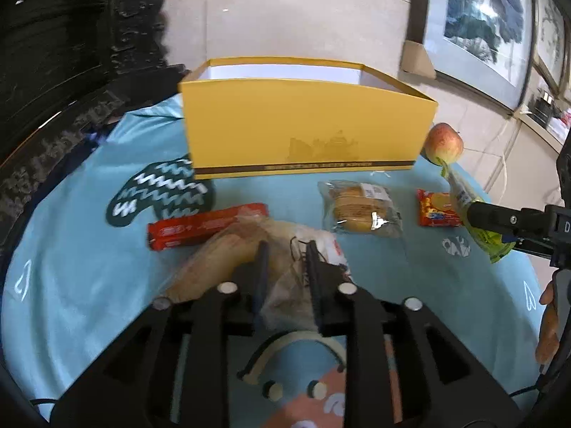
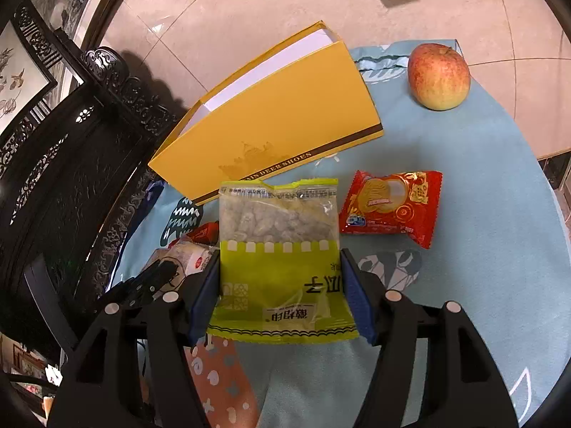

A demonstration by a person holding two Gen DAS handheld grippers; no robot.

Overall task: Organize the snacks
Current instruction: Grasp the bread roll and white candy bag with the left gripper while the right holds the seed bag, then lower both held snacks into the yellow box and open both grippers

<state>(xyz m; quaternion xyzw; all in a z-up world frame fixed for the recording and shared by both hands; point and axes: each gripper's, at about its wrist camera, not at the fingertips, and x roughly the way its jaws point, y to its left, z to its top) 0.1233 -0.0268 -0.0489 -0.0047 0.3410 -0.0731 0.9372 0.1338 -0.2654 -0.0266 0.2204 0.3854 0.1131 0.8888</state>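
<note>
Sitting beyond both claws, the yellow box (image 1: 307,132) stands open-topped on the blue cloth (image 1: 78,249), long side facing them. Right claw (image 2: 282,267) pinches the green seed bag (image 2: 280,253) across its width, closest to the box. Left claw (image 1: 285,249) straddles a clear bread bag (image 1: 257,249); can't tell if it's gripping.

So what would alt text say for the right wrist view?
The right tool grips a green seed packet above a blue tablecloth. Beyond lie a red biscuit packet, an apple and an open yellow shoebox.
</note>
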